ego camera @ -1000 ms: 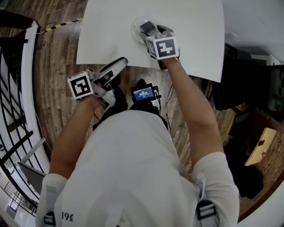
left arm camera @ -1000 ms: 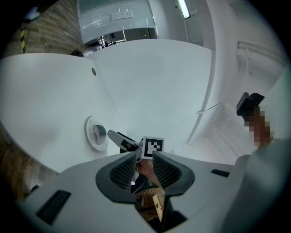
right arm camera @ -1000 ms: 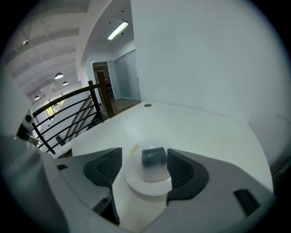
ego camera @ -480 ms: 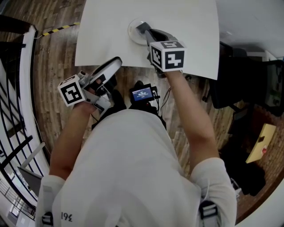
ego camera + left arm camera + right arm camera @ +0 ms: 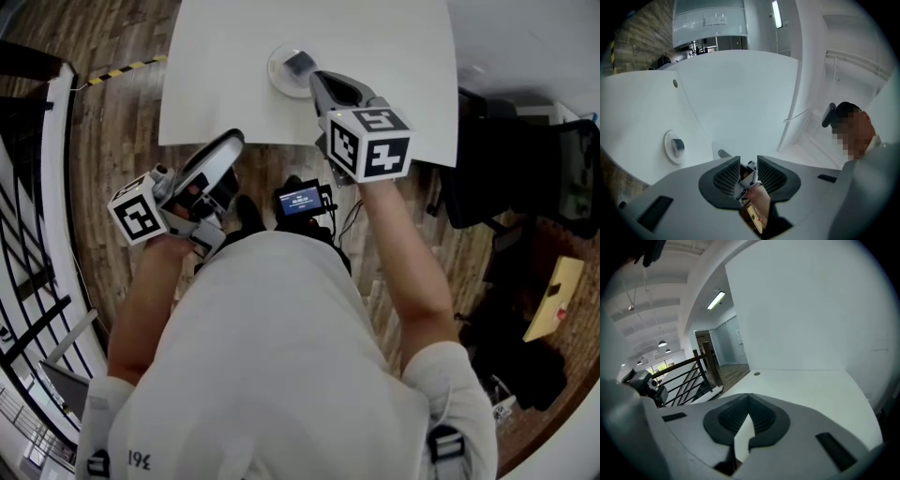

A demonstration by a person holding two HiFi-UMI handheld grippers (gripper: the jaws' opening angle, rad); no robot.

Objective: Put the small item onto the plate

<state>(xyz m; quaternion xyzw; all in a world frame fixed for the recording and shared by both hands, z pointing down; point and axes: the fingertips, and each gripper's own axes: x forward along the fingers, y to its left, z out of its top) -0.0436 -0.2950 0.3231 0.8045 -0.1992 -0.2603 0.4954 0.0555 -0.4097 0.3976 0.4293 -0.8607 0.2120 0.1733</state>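
Note:
A small dark item (image 5: 300, 64) lies on the round white plate (image 5: 279, 77) near the front edge of the white table (image 5: 394, 56). My right gripper (image 5: 317, 79) hovers just right of the plate, off the item. Its jaws have just been closing and now stand shut (image 5: 749, 394) with nothing between them. My left gripper (image 5: 232, 141) hangs beyond the table's near edge, over the floor. Its jaws (image 5: 748, 159) stand a narrow gap apart with nothing gripped. The left gripper view shows the plate (image 5: 669, 152) with the item (image 5: 678, 145) on it.
A wooden floor (image 5: 122, 103) and a black railing (image 5: 28, 187) lie to the left. A small screen device (image 5: 302, 199) sits below the table edge, and dark furniture (image 5: 525, 159) stands at the right. The table has a small round hole (image 5: 756, 373).
The right gripper has risen and drawn back off the plate, which uncovers the dark item there. The left gripper has lifted and drifted left.

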